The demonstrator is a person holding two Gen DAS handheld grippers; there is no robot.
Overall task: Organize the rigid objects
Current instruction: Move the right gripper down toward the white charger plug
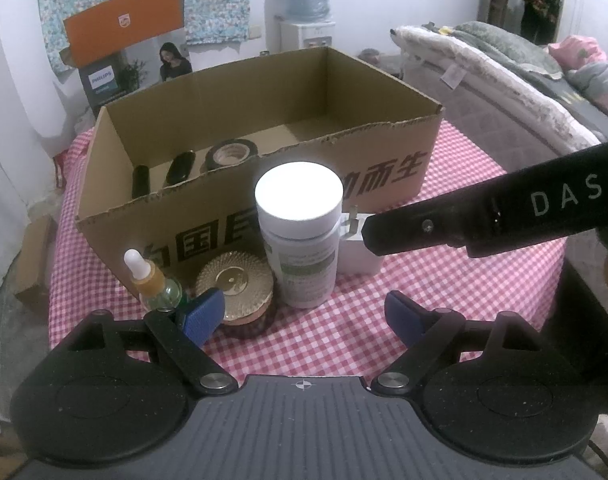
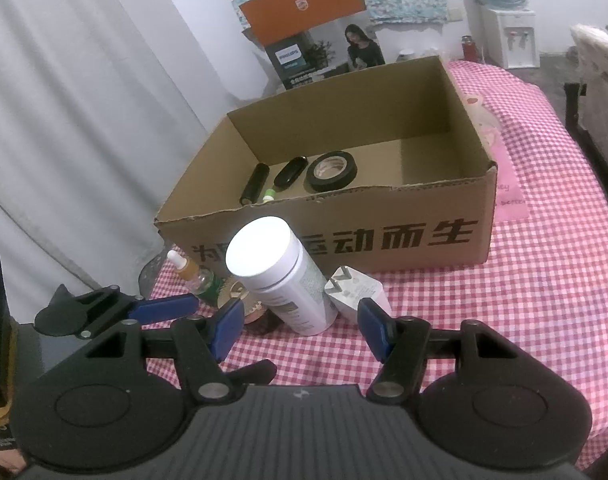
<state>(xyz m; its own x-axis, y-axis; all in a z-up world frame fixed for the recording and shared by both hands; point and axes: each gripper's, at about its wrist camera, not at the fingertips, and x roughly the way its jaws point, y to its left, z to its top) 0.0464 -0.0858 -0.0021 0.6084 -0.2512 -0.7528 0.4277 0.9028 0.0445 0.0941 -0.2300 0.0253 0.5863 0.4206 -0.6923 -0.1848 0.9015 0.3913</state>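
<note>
A white pill bottle (image 1: 302,236) (image 2: 280,276) stands on the checked cloth before an open cardboard box (image 1: 383,172) (image 2: 403,236). Left of it are a gold-lidded jar (image 1: 235,282) and a dropper bottle (image 1: 154,280) (image 2: 190,272). A white charger plug (image 1: 357,250) (image 2: 353,292) sits to its right. My left gripper (image 1: 304,314) is open and empty, just short of the bottle. My right gripper (image 2: 300,326) is open and empty, its fingers either side of the bottle's base and plug; its arm (image 1: 503,216) shows in the left wrist view.
Inside the box lie a black tape roll (image 2: 331,172), a black oval case (image 2: 290,172) and a black cylinder (image 2: 255,184). A Philips carton (image 1: 136,60) stands behind. A bed (image 1: 523,80) is at the right, a water dispenser (image 1: 305,8) behind.
</note>
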